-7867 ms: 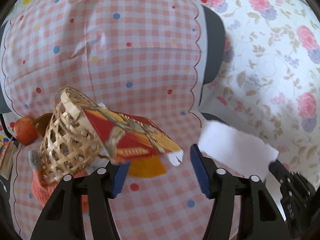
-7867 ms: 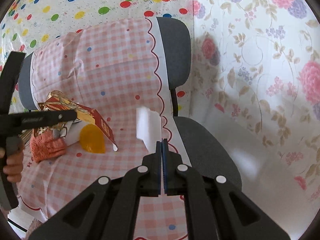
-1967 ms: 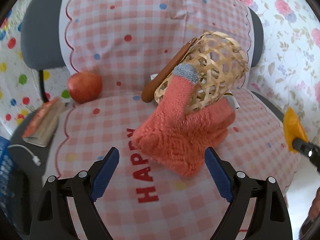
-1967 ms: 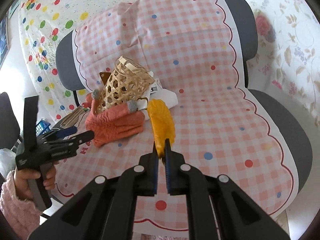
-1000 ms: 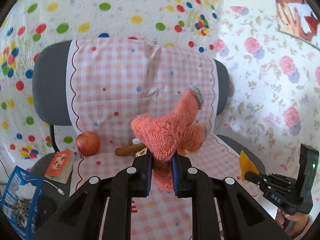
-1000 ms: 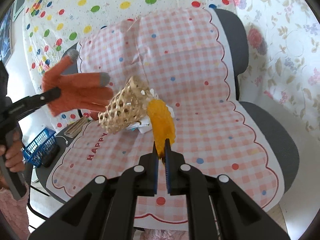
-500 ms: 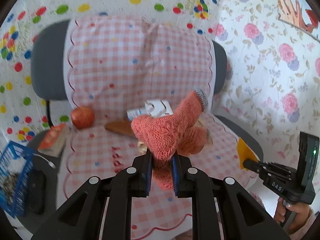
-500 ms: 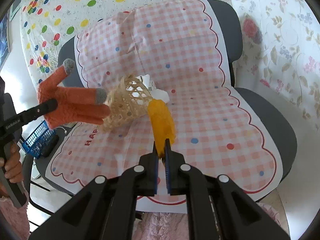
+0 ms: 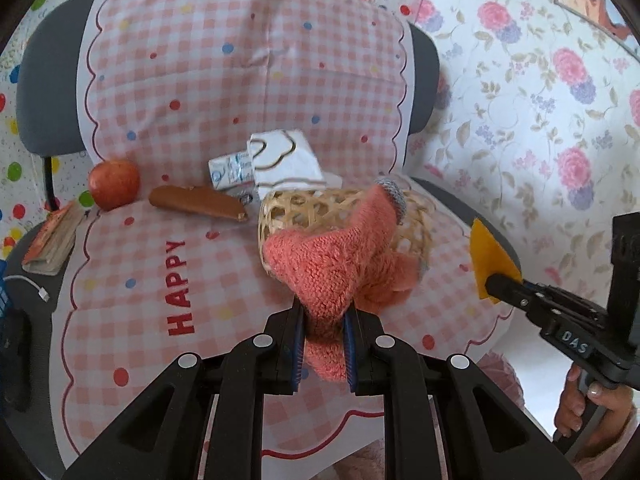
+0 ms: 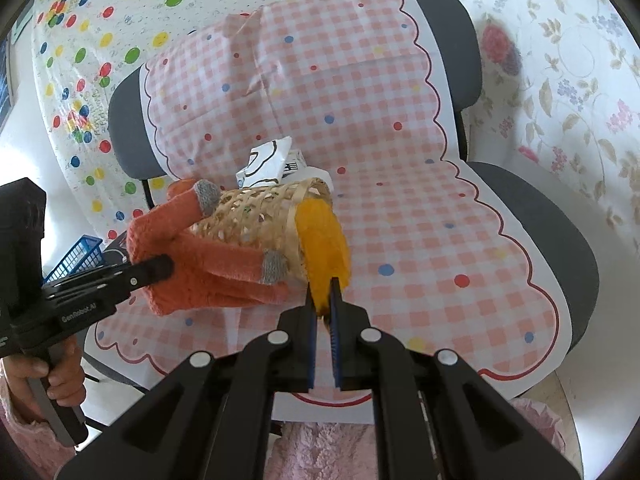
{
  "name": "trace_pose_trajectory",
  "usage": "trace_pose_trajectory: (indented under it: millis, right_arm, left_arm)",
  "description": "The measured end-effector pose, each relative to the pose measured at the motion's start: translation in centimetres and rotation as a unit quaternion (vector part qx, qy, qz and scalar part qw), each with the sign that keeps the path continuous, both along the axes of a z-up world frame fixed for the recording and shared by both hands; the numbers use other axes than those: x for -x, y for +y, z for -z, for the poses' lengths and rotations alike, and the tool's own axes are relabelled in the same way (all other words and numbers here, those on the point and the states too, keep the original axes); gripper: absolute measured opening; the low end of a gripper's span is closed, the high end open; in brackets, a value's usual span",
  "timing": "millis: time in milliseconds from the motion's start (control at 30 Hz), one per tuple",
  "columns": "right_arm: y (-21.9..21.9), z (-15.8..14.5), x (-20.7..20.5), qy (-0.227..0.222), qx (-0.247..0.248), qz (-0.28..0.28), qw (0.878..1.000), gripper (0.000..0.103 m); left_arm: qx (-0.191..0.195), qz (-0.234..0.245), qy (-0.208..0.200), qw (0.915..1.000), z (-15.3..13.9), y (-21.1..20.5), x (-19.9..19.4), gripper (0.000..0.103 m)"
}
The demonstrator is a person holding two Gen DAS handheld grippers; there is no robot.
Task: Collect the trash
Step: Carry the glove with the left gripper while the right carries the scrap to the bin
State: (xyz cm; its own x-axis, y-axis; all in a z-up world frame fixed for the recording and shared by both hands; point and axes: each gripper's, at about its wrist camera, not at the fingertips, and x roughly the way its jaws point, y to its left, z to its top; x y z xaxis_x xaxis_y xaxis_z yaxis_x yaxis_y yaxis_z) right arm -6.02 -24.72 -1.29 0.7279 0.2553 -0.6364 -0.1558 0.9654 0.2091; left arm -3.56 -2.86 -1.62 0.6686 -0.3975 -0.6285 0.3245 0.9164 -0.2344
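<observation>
My left gripper (image 9: 323, 324) is shut on an orange knit glove (image 9: 332, 268) and holds it above the chair seat, in front of the woven basket (image 9: 320, 208). The glove (image 10: 200, 256) and basket (image 10: 256, 216) also show in the right wrist view, with the basket lying on its side. My right gripper (image 10: 323, 308) is shut on a yellow scrap (image 10: 326, 248), held at the basket's open mouth. In the left wrist view the scrap (image 9: 490, 256) sticks out of the right gripper (image 9: 494, 282) at the far right.
A pink checked cloth (image 9: 240, 80) covers the grey office chair (image 10: 552, 216). On the seat lie a red apple (image 9: 114, 184), a brown sausage-like stick (image 9: 198, 202) and white cartons (image 9: 276, 160). A small book (image 9: 50, 242) lies at the left edge; a blue crate (image 10: 76, 258) stands beyond.
Both grippers have come closer to the chair. The glove now hangs just in front of the basket, and the yellow scrap has moved up to the basket's mouth.
</observation>
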Motion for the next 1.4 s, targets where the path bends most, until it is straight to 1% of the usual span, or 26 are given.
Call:
trace_pose_trajectory:
  millis: [167,333,400,467,567,667,833,900,1067,1167,1233,1400]
  right_arm:
    - [-0.7,-0.8,0.3,-0.015,-0.001,0.010,1.000,0.006]
    - [-1.7,-2.5,1.0,-0.040,-0.004,0.023,0.999,0.006]
    - [-2.1,-3.4,1.4,-0.051,-0.005,0.028,0.998,0.006]
    - [-2.6,-4.2,2.0,-0.060,-0.007,0.033,0.998,0.006]
    - [-3.5,-5.1,3.4,-0.069,-0.004,0.041,0.997,0.006]
    - [-4.5,-5.3,5.2,-0.072,0.005,0.056,0.996,0.006]
    - [-7.1,-4.4,8.7,-0.055,0.021,0.100,0.993,0.006]
    - [-8.3,-3.9,10.4,-0.044,0.029,0.123,0.991,0.006]
    - [-10.1,-2.4,13.6,-0.021,0.047,0.166,0.985,0.006]
    - [-11.2,-1.2,15.3,-0.006,0.041,0.183,0.982,0.006]
    - [-11.9,-0.2,16.2,0.005,0.039,0.197,0.980,0.006]
    - [-13.8,2.6,17.3,0.044,0.025,0.217,0.975,0.006]
  left_arm:
    - [0.003,-0.001,-0.026,0.9997,-2.2,0.7,0.9,0.017]
    - [0.011,0.004,-0.070,0.9975,-5.5,0.8,2.3,0.017]
    - [0.011,0.014,-0.091,0.9957,-7.2,-0.1,3.0,0.017]
    - [0.012,0.027,-0.104,0.9942,-8.3,-1.1,3.8,0.017]
    - [0.015,0.051,-0.111,0.9924,-8.9,-3.1,4.9,0.017]
    - [0.016,0.075,-0.107,0.9913,-8.1,-5.6,6.0,0.017]
    - [0.021,0.127,-0.078,0.9886,-5.2,-10.1,7.4,0.017]
    - [0.018,0.148,-0.065,0.9866,-3.7,-12.0,8.0,0.017]
    - [0.017,0.189,-0.054,0.9803,-1.0,-15.1,9.9,0.017]
    - [0.026,0.208,-0.043,0.9769,0.4,-16.2,10.5,0.017]
    - [0.025,0.215,-0.037,0.9756,1.3,-16.9,10.8,0.017]
    - [0.000,0.235,-0.012,0.9718,3.6,-19.7,11.1,0.017]
